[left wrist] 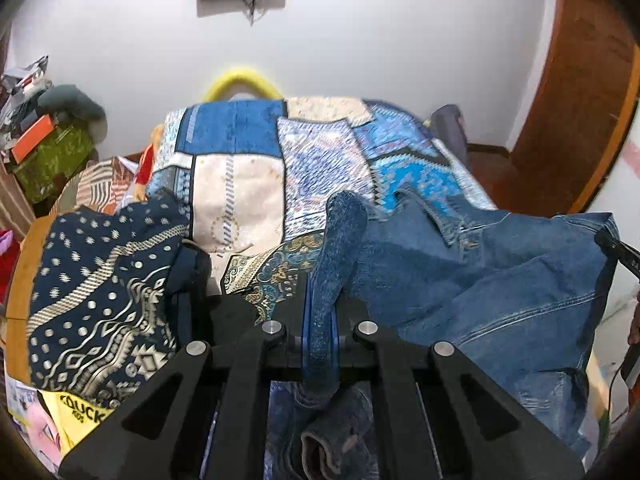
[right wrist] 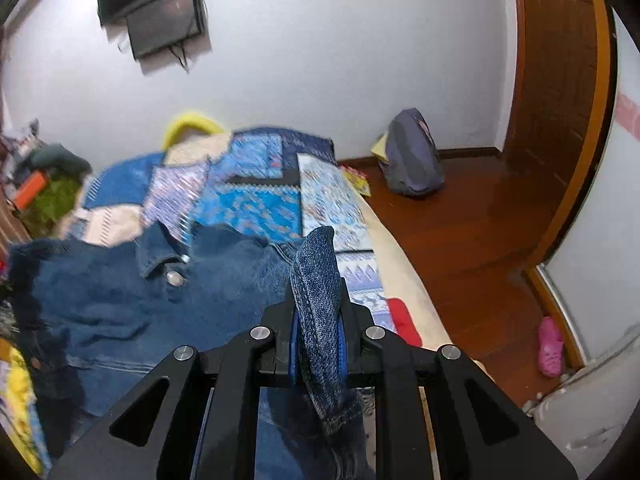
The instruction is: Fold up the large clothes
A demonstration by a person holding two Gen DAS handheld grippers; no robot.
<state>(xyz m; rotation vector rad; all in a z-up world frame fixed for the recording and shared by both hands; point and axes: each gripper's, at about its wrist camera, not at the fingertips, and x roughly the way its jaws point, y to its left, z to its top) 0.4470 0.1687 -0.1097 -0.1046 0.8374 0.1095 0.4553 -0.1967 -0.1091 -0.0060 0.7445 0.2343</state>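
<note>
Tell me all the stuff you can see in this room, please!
denim jacket: one, blue, on the bed, held up by both claws
patchwork bedspread: one, blue and cream, covering the bed
patterned cloth: one, navy with cream print, at the bed's left
yellow shirt: one, yellow with black letters, under the patterned cloth
screen: one, black, on the white wall
backpack: one, grey-purple, on the wooden floor by the wall
shoe: one, pink, on the floor at the right
left claw: one, black, shut on a denim fold
right claw: one, black, shut on a denim fold
</note>
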